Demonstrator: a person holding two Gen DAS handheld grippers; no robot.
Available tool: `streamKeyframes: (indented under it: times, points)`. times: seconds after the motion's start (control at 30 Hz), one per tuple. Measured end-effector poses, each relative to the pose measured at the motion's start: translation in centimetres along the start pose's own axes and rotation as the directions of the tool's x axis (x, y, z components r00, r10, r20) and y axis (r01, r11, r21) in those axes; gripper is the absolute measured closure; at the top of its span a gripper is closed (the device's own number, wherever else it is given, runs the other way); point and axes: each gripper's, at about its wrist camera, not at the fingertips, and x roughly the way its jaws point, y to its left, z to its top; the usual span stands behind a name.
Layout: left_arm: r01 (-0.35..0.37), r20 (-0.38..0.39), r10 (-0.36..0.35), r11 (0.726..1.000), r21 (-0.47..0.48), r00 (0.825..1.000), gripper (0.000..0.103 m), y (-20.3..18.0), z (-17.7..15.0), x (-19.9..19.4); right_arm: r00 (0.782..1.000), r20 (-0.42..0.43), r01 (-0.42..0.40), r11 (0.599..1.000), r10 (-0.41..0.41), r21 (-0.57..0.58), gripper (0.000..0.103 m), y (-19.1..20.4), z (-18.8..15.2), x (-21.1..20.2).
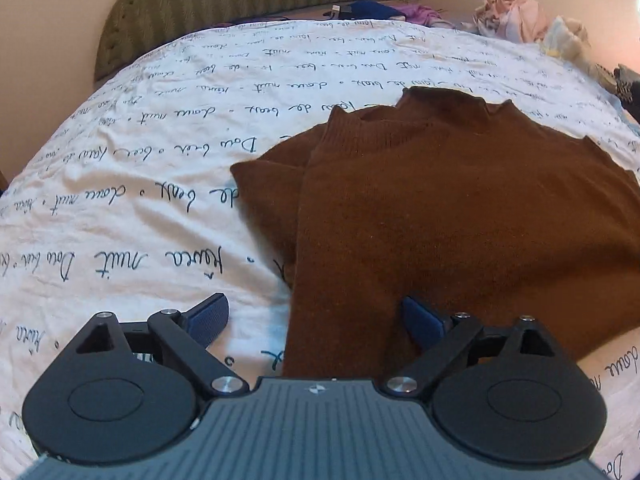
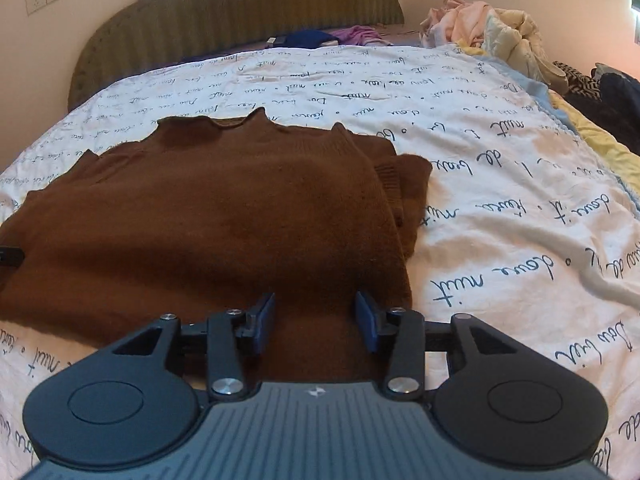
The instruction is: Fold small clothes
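A brown knitted sweater (image 1: 460, 208) lies folded on the bed, its sleeves tucked across the body and its collar toward the headboard. My left gripper (image 1: 316, 316) stands wide open at the sweater's near left corner; one blue pad is over the bedcover, the other over the knit. In the right wrist view the same sweater (image 2: 220, 216) fills the middle. My right gripper (image 2: 316, 316) is open just above the near right part of the sweater, with knit showing between the pads and neither pad pressing it.
A white bedcover (image 1: 120, 200) printed with dark script covers the bed (image 2: 500, 160). A green ribbed headboard (image 2: 240, 12) stands at the far end. Loose clothes (image 2: 480, 28) are piled at the far right, and blue and purple items (image 2: 308, 38) lie by the headboard.
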Motion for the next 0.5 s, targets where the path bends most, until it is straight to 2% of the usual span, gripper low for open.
streamKeyframes:
  times: [0.1, 0.23, 0.3, 0.37, 0.5]
  points:
    - [0.019, 0.006, -0.018, 0.999, -0.049, 1.000, 0.009, 0.7, 0.3, -0.6, 0.998, 0.055, -0.006, 0.999, 0.008, -0.037, 0.060, 1.4, 0.4, -2.3]
    - [0.000, 0.024, 0.000, 0.999, -0.033, 1.000, 0.009, 0.2, 1.3, -1.4, 0.989, 0.138, -0.027, 0.976, 0.058, -0.216, 0.058, 6.2, 0.8, -4.7]
    - [-0.001, 0.031, 0.002, 1.000, -0.031, 1.000, 0.008, 0.0, 1.7, -1.7, 0.984, 0.162, -0.025, 0.952, 0.078, -0.305, 0.041, 9.0, 0.4, -5.2]
    - [0.002, 0.037, -0.001, 0.999, -0.032, 0.999, 0.006, -0.2, 2.0, -1.9, 0.980, 0.169, -0.031, 0.921, 0.105, -0.387, 0.030, 11.4, -0.2, -5.3]
    - [-0.005, 0.043, 0.006, 1.000, -0.022, 0.999, 0.002, -0.3, 2.5, -1.9, 0.979, 0.161, -0.021, 0.857, 0.121, -0.515, 0.030, 15.5, -1.5, -4.8]
